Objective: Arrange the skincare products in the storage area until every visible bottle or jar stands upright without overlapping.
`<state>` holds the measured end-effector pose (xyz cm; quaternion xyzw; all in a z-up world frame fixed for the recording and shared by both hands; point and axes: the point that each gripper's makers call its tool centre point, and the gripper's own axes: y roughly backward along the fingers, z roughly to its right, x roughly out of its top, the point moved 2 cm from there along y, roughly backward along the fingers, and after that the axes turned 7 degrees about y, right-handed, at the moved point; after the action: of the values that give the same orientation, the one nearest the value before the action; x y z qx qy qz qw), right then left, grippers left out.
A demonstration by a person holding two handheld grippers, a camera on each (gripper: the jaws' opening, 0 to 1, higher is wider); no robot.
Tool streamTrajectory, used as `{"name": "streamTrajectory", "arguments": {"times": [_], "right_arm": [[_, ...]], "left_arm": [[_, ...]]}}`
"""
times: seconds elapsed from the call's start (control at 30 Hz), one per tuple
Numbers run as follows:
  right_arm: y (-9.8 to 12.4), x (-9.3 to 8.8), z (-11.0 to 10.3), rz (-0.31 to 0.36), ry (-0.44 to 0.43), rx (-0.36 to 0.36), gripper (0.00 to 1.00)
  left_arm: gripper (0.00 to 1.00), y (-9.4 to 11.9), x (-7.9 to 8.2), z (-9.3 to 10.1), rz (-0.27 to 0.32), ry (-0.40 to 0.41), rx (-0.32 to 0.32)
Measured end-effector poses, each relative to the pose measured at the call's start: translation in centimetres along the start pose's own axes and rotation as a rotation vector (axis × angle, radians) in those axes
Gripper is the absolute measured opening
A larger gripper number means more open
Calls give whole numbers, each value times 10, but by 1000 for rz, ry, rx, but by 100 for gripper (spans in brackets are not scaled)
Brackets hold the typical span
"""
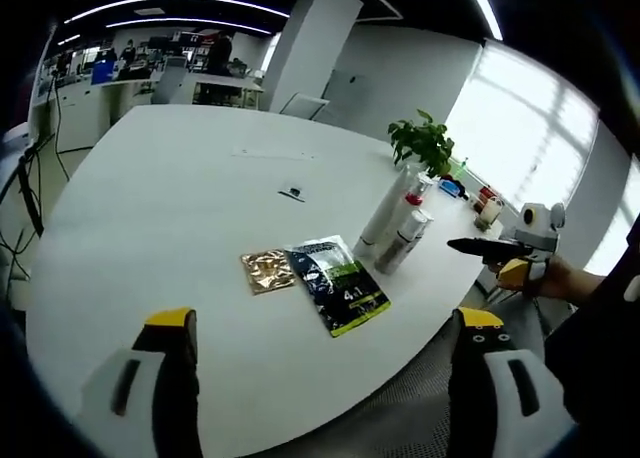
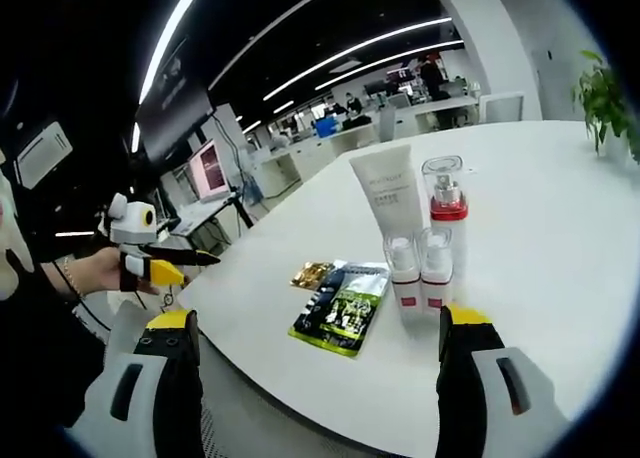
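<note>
I've got both grippers hovering short of the table point(image 1: 150, 228), jaws wide apart, nothing held. In the right gripper view the white tube point(image 2: 388, 190), the red-collared pump bottle point(image 2: 444, 206) and two small bottles point(image 2: 419, 268) stand upright, centre frame, beside flat sachets point(image 2: 342, 304). Looks like the start: next I'd close in on the sachets.

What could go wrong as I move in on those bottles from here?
The tube, the red-collared bottle and two small bottles stand tightly packed, so nudging one may topple the rest. The sachets lie flat right beside them and could get dragged. The group sits near the table edge, so a knocked bottle might roll off.
</note>
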<state>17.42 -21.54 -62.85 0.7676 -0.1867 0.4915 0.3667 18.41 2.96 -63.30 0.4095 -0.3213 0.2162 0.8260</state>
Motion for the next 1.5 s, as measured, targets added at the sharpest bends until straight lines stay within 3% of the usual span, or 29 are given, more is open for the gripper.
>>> {"name": "streamTrajectory", "arguments": {"times": [0.23,0.43,1.0,1.5], "right_arm": [[0,-2,2,-6,-12,-3,100],[-1,-5,4,-18,-22,-1,100],[0,-8,9,-23,-59,-31,100],[1,-7,7,-31,-69,-38,100]], "left_arm": [[98,-13,6,-1,-12,-8,-7],[98,-31,12,0,-44,-63,-6],[98,-100,47,-5,-130,-210,-36],[99,-160,54,-12,-233,-318,-49]]}}
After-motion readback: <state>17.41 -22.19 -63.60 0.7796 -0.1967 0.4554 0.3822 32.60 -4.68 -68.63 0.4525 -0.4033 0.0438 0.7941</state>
